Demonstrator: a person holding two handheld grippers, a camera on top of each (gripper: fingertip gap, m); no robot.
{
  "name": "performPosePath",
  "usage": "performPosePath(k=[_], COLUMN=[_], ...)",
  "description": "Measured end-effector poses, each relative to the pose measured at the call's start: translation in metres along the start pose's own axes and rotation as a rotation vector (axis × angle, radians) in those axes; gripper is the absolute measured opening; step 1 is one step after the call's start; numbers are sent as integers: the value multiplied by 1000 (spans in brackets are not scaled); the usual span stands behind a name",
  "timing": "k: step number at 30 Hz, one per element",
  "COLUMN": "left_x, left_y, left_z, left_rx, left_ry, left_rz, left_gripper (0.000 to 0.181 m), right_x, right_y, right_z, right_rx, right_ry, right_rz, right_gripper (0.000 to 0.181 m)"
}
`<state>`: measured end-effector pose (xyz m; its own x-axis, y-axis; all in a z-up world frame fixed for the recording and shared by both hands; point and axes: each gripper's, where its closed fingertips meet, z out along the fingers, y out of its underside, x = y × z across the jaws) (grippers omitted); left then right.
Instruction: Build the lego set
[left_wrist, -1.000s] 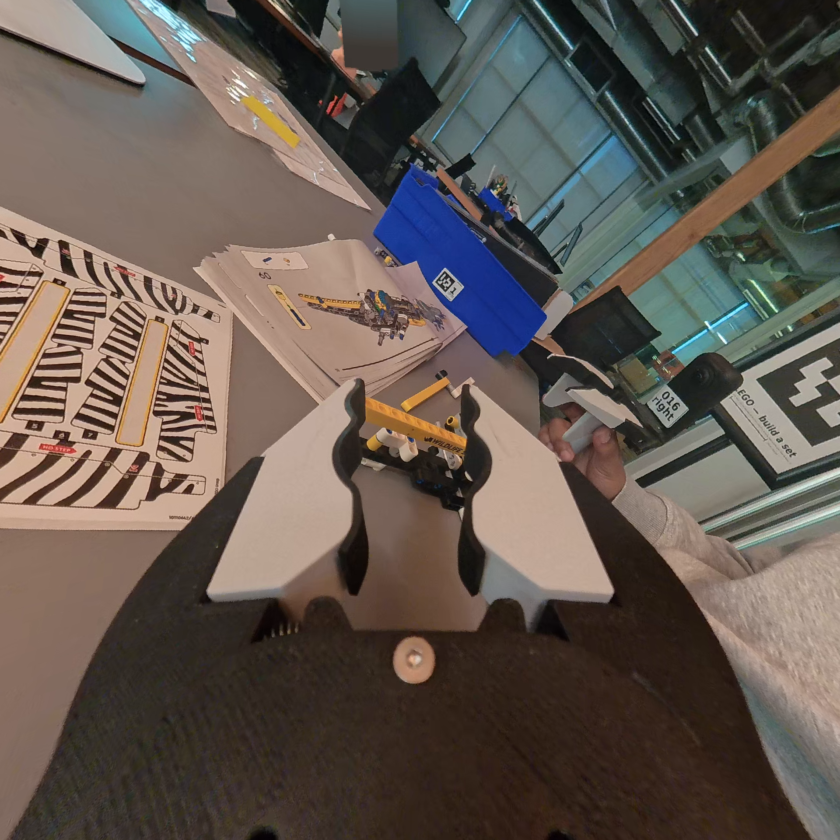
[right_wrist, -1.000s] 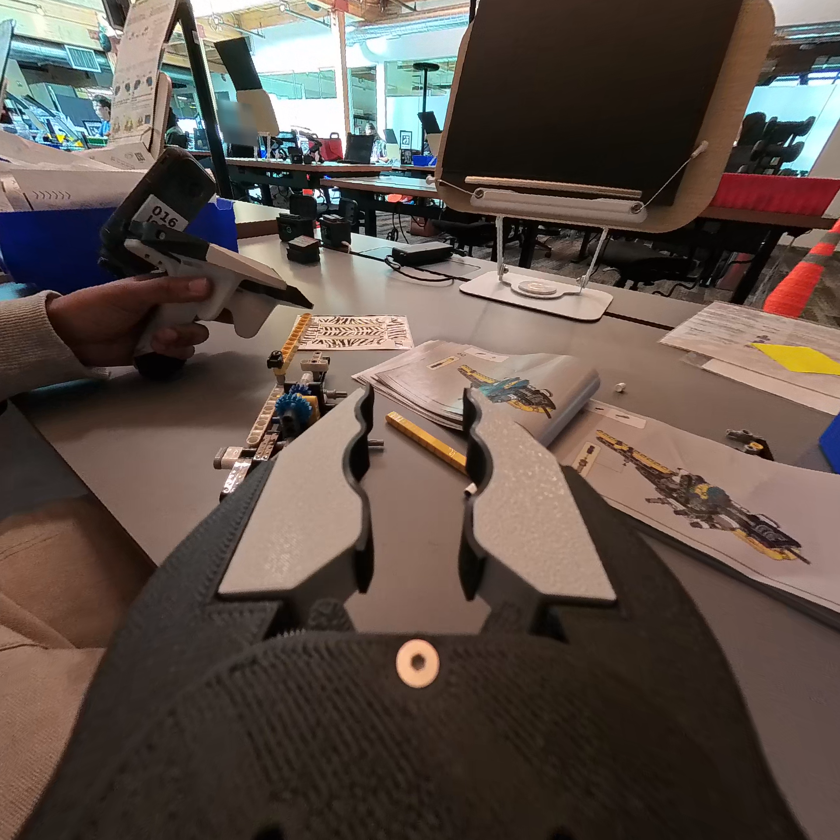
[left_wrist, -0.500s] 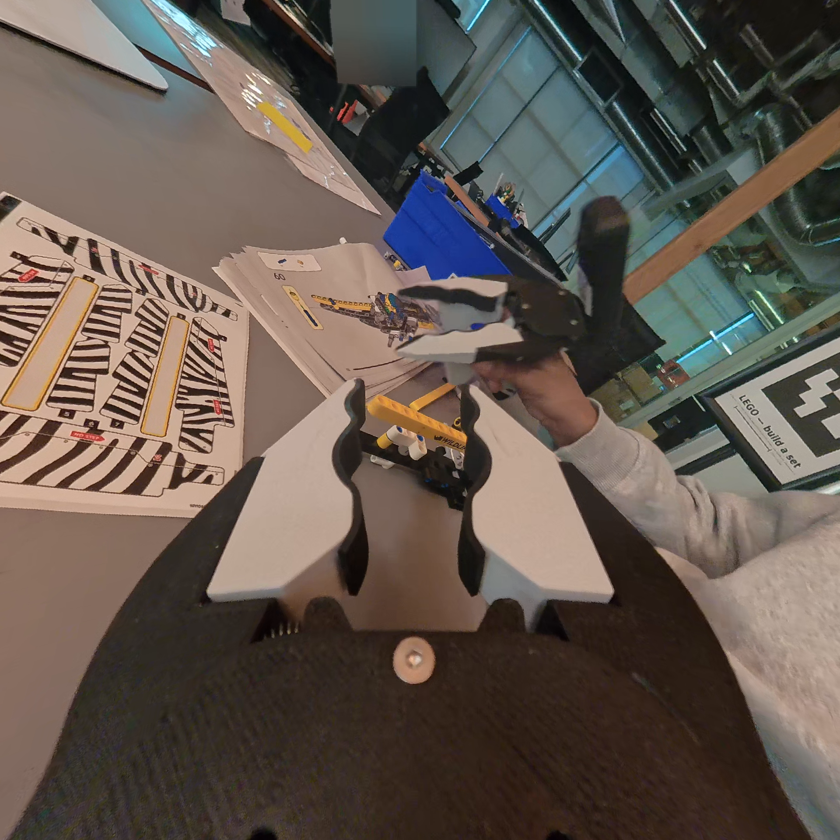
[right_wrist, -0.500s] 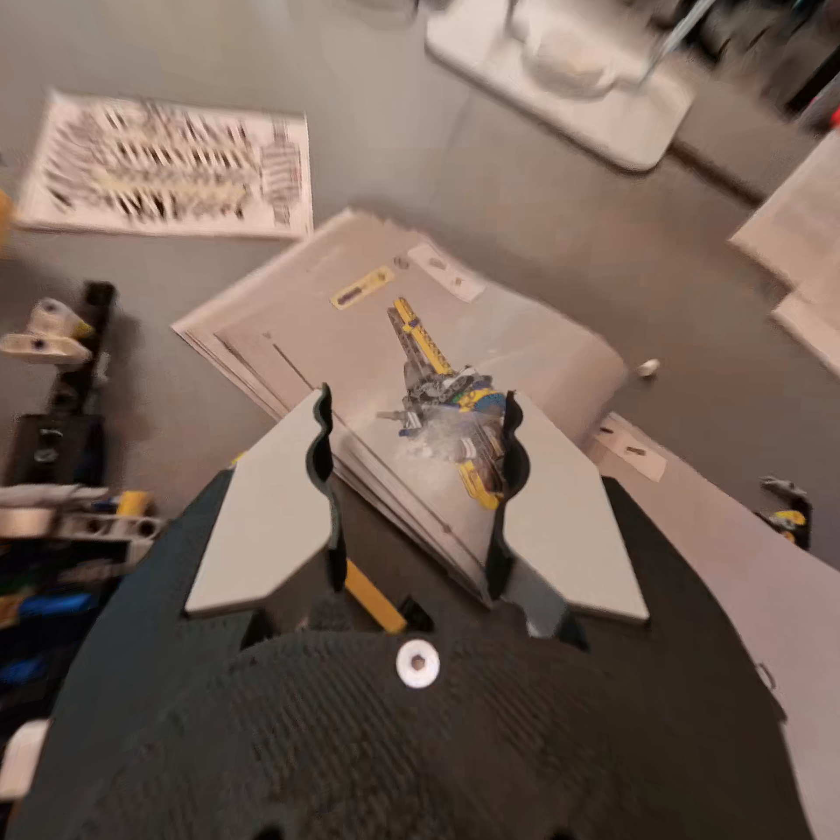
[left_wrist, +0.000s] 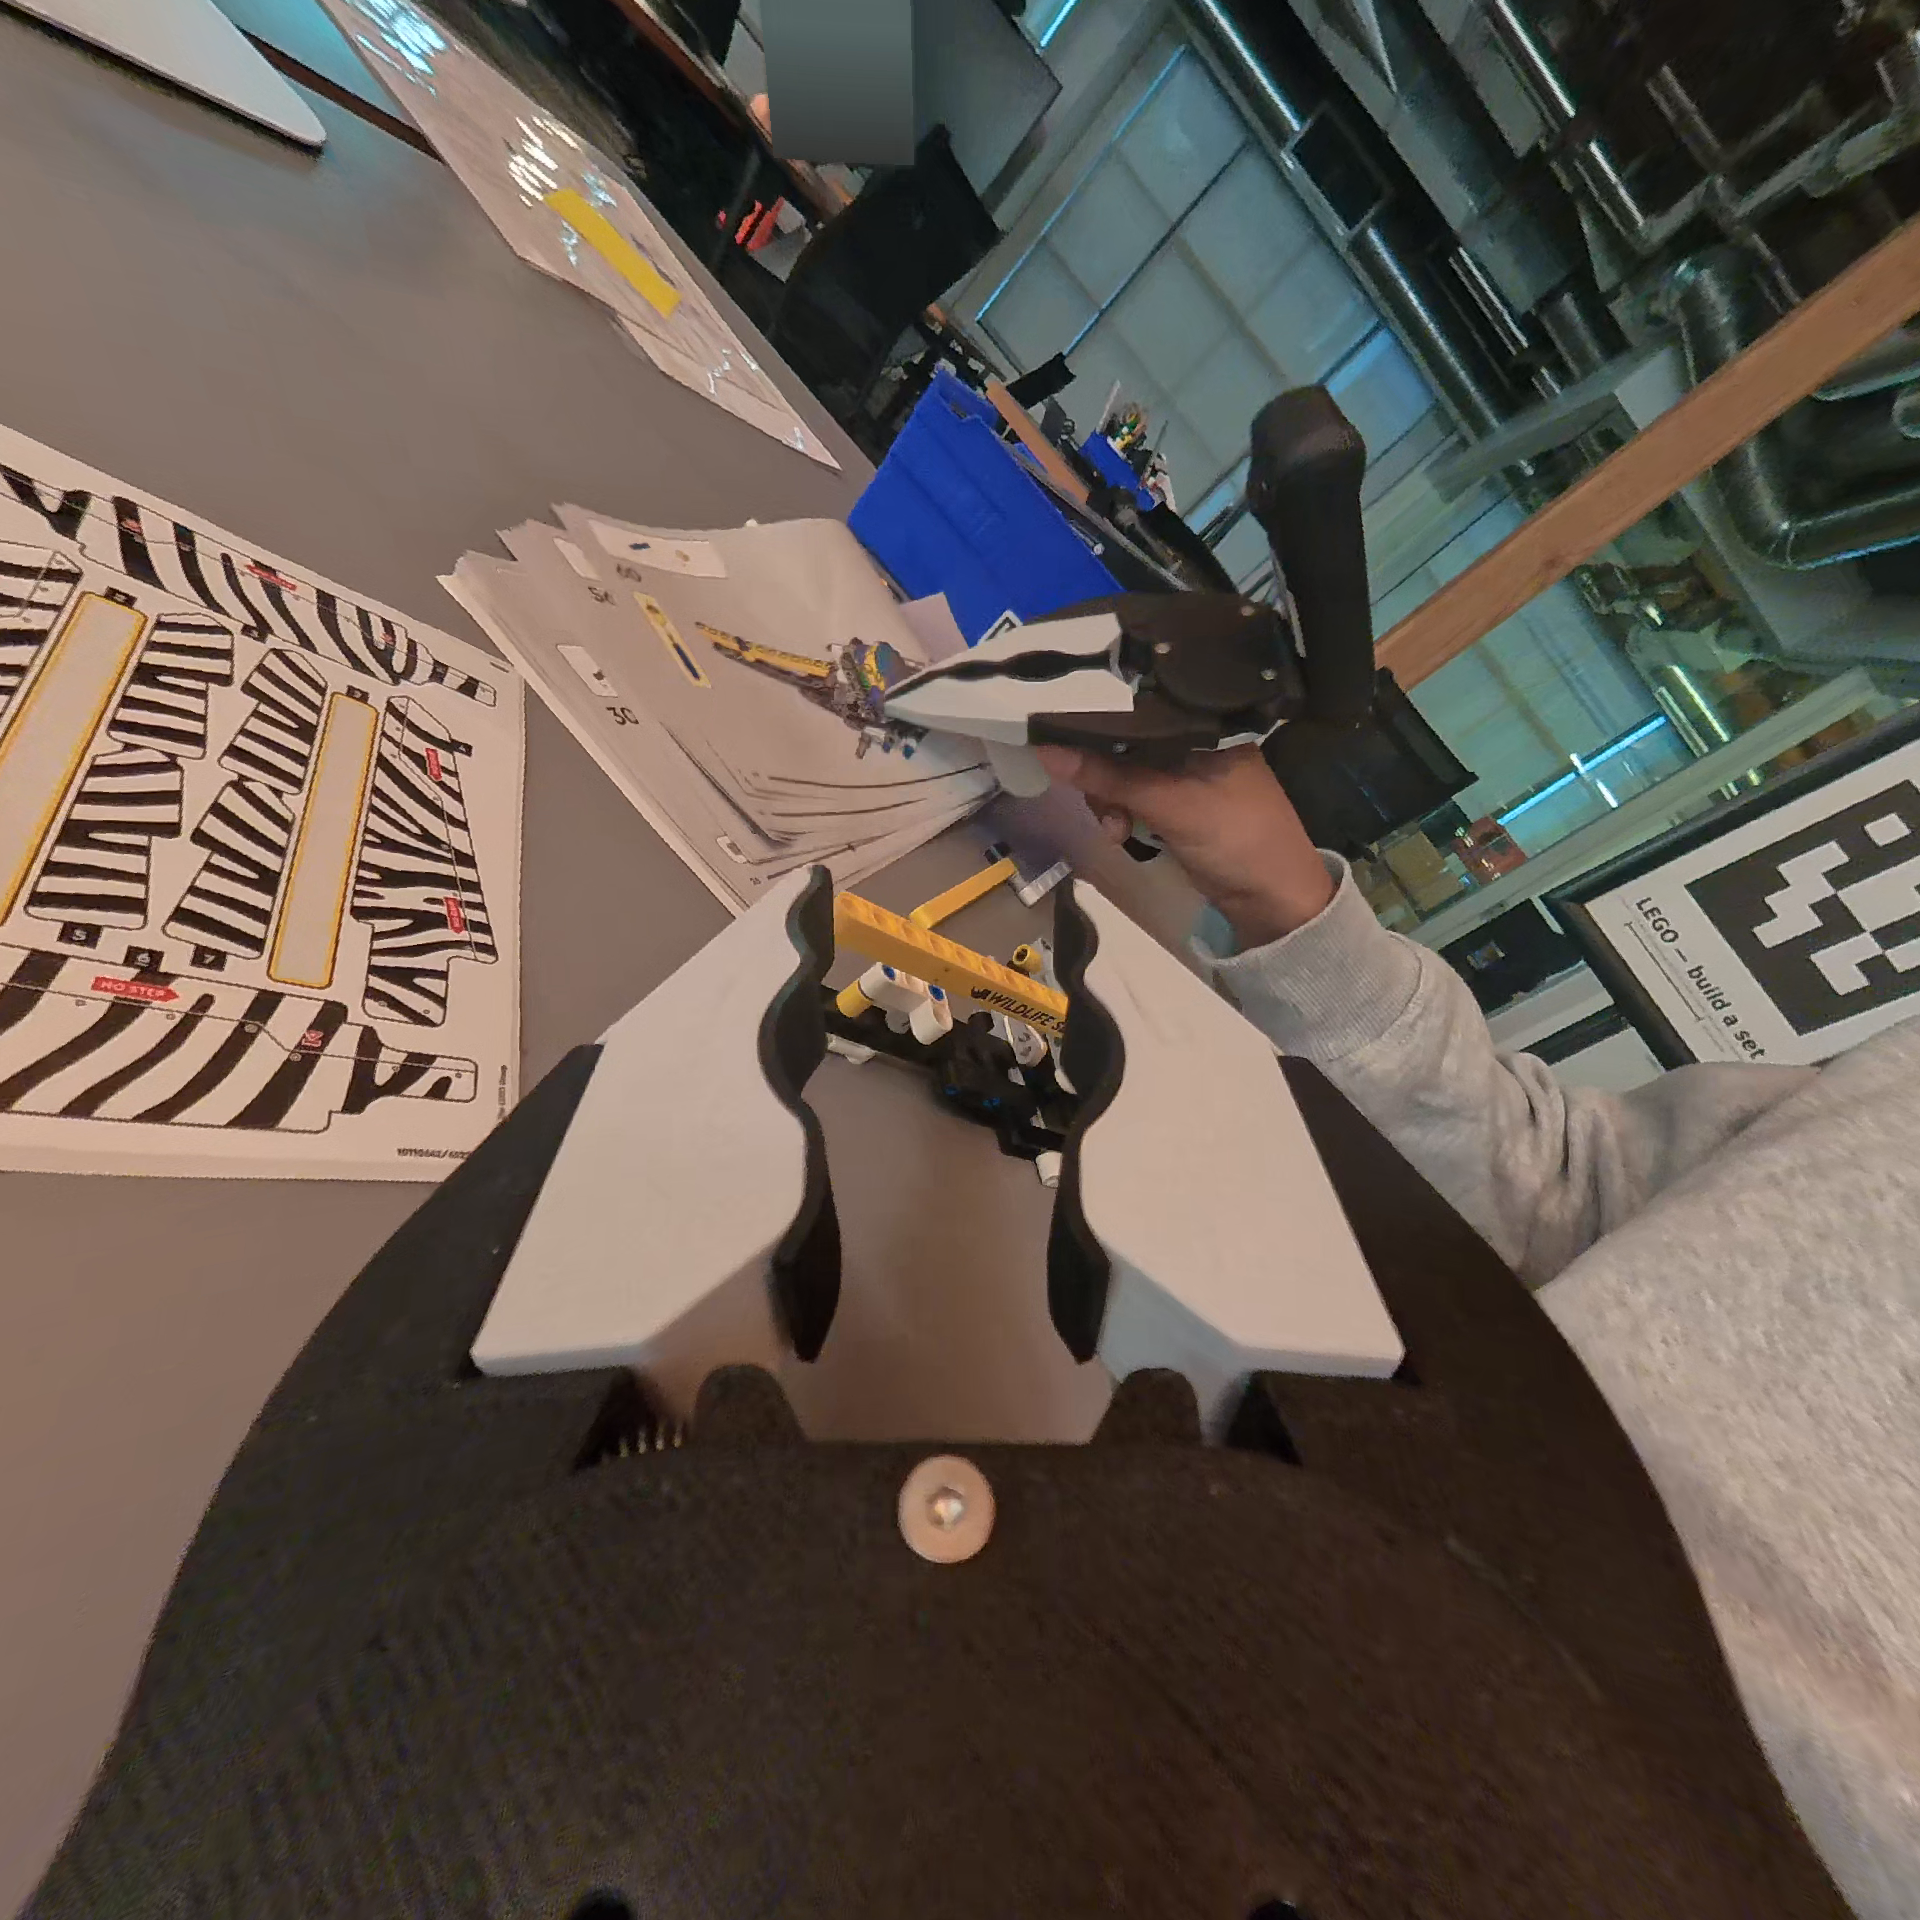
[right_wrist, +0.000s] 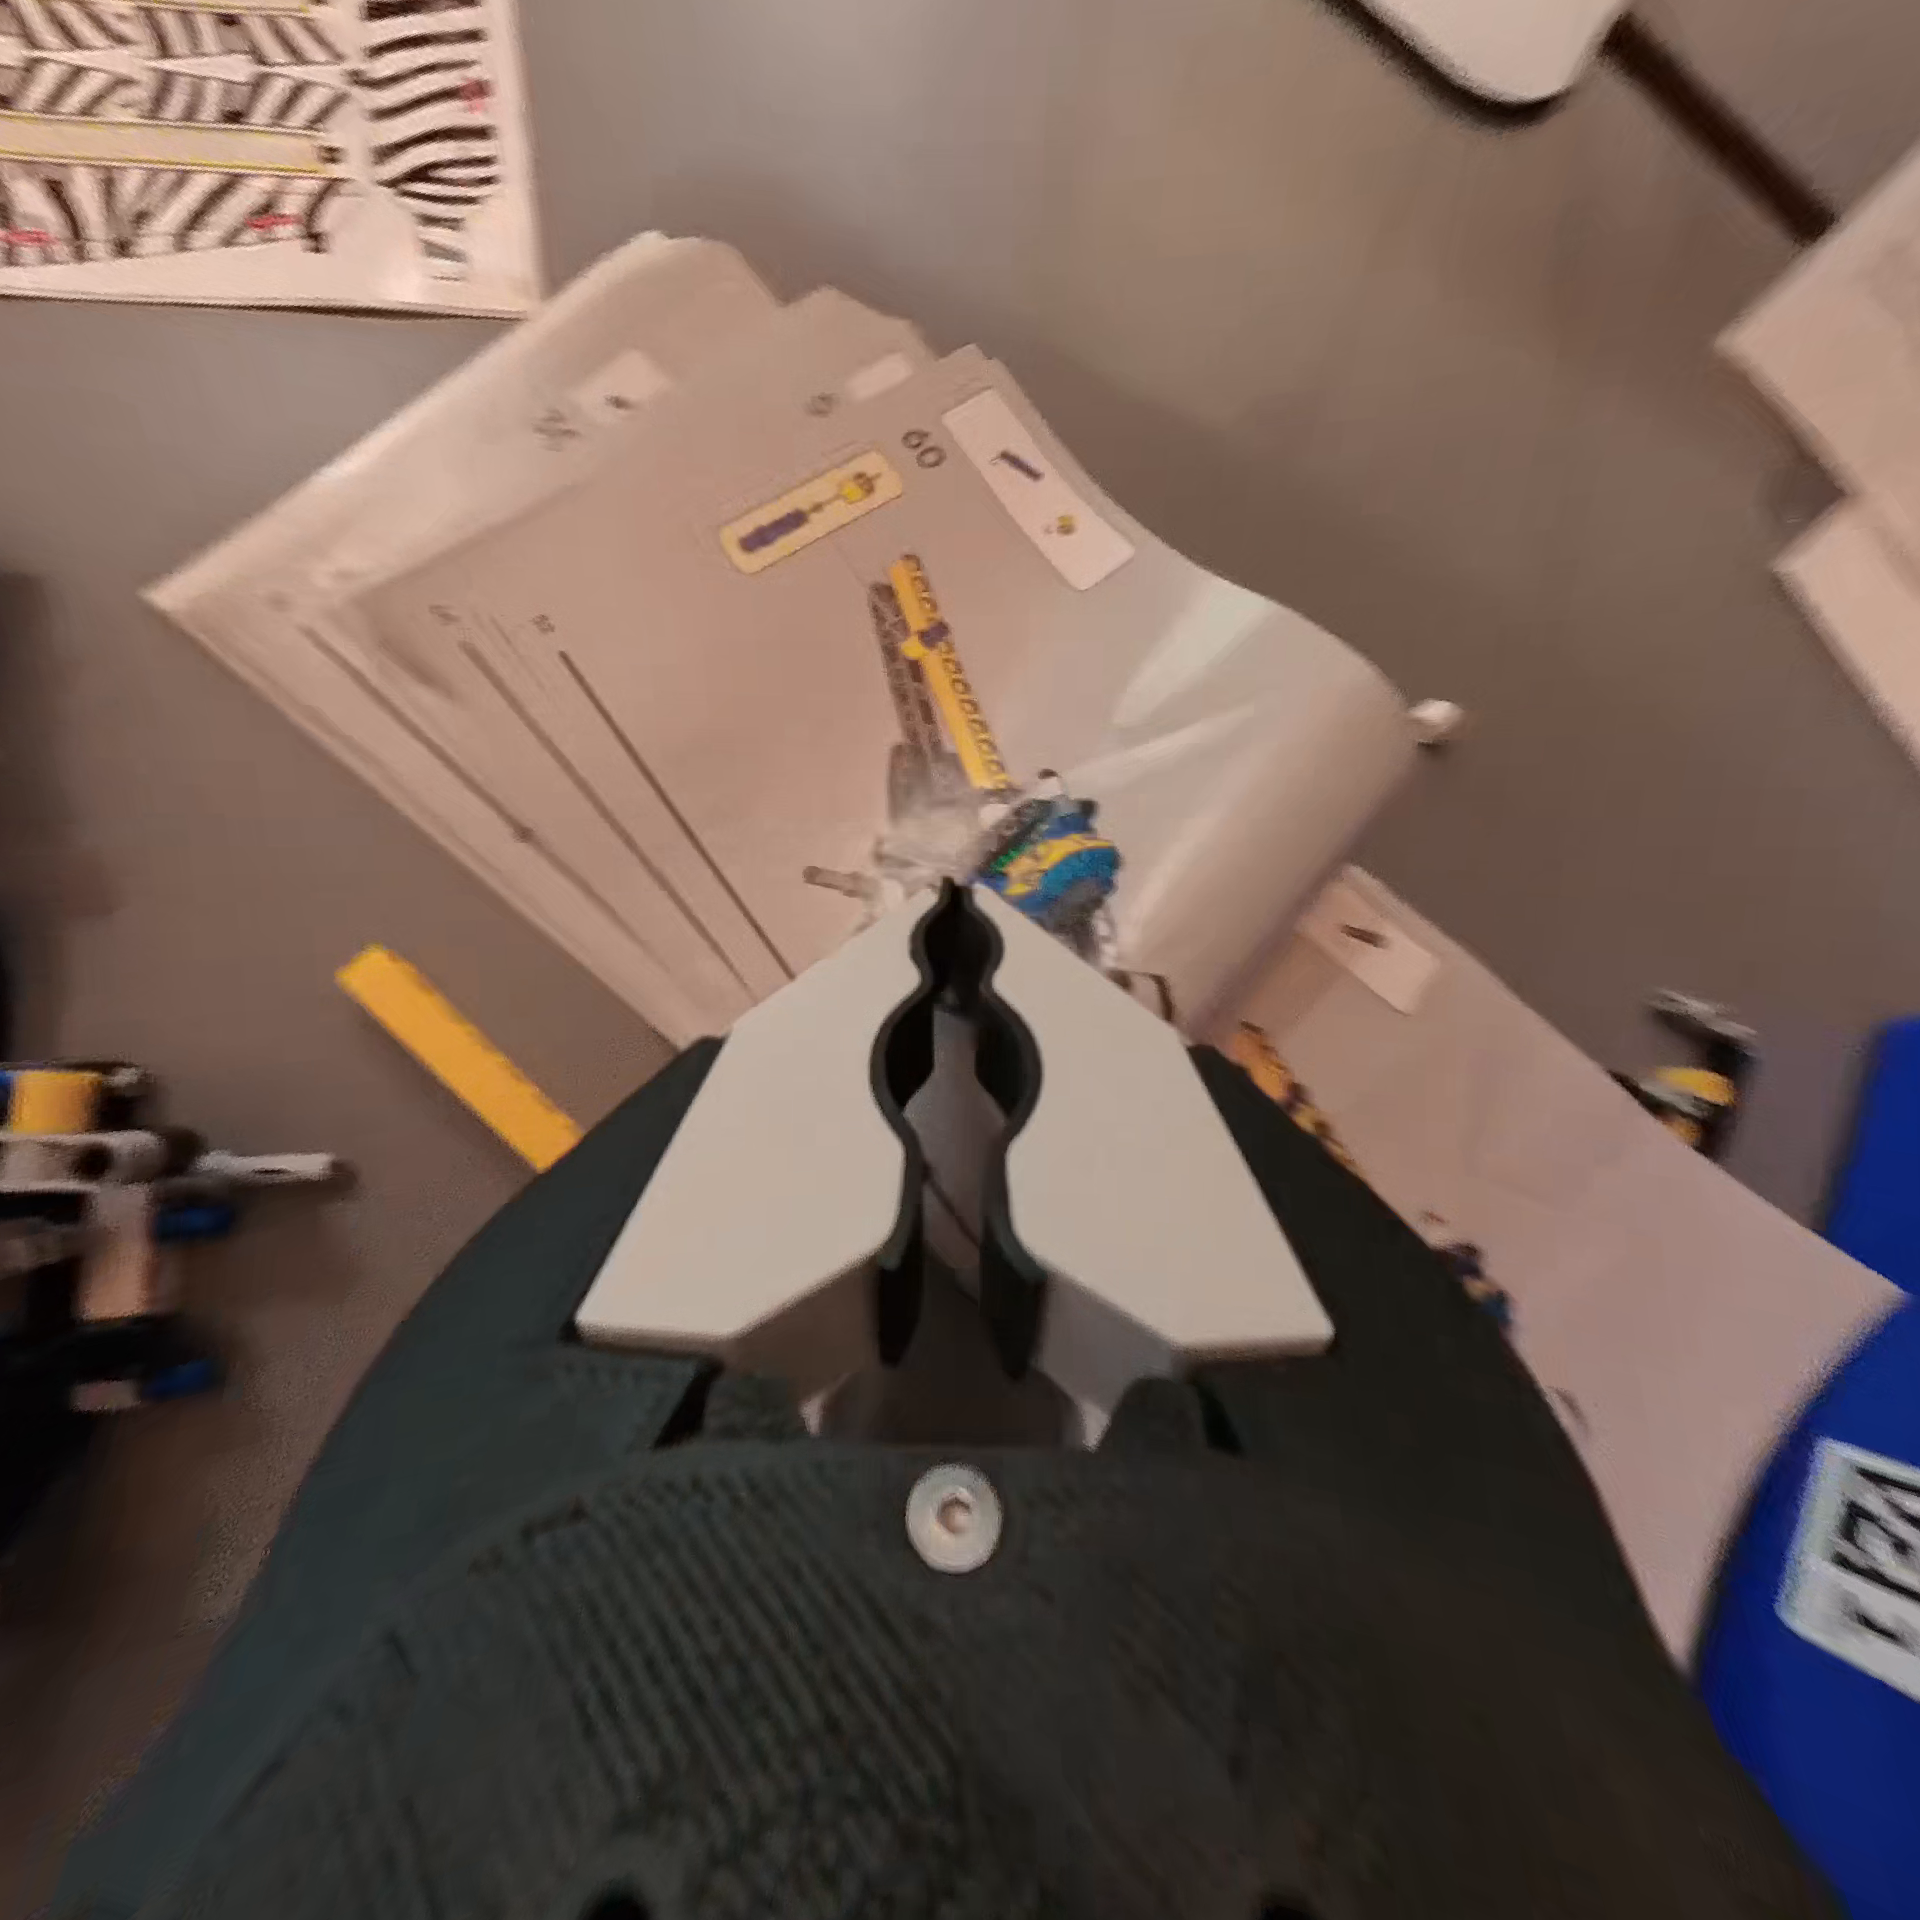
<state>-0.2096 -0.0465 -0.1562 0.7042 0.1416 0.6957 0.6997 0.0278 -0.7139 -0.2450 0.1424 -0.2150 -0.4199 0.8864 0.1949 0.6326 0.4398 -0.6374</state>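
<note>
The right gripper (right_wrist: 948, 894), fingers closed on nothing visible, is positioned over the instruction booklet (right_wrist: 727, 644); the left gripper (left_wrist: 935, 935), open and empty, is aimed at the lego assembly (left_wrist: 956, 997), whose yellow beam lies crosswise just beyond its tips.

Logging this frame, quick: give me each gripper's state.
Left gripper: open, holding nothing, lego model ahead of its tips.
Right gripper: shut, over the instruction booklet; nothing visibly held.

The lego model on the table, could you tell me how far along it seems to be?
Partly built: the model already has a yellow beam and black frame joined. In hand: nothing. The left gripper is open before the model; the right gripper is shut, tips at the open manual. Left: a loose yellow beam and the sticker sheet remain unused.
</note>
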Motion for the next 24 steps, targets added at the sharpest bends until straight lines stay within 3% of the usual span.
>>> performPosePath(k=[2,4,6,12,15,17,19,21,23,24], left_x=[0,0,1,0,0,0,0,1,1,1], left_y=[-2,-3,-4,-2,-2,-2,-3,-3,-3,-3], left_z=[-2,-2,-2,-1,-2,-2,-2,-2,-3,-3], left_rx=[14,22,24,13,16,17,18,21,23,23], left_ry=[4,10,16,6,5,6,6,10,16,17], left_rz=[-8,-17,-22,-14,-15,-14,-12,-15,-19,-20], left_gripper=[40,40,40,40,40,40,40,40,40,40], right_x=[23,41,42,-8,-14,-15,-22,-35,-33,-32], right_y=[6,9,7,-35,-26,-16,-20,-21,-19,-18], right_z=[-12,-22,-26,-17,11,25,27,27,26,25], right_rx=[12,42,69,211,50,-47,-35,-36,-44,-44], right_ry=[85,142,109,-106,-63,-32,-74,-164,-142,-128], right_rz=[-6,28,93,173,127,84,75,98,59,51], right_gripper=[0,25,32,75,99,95,73,44,0,0])
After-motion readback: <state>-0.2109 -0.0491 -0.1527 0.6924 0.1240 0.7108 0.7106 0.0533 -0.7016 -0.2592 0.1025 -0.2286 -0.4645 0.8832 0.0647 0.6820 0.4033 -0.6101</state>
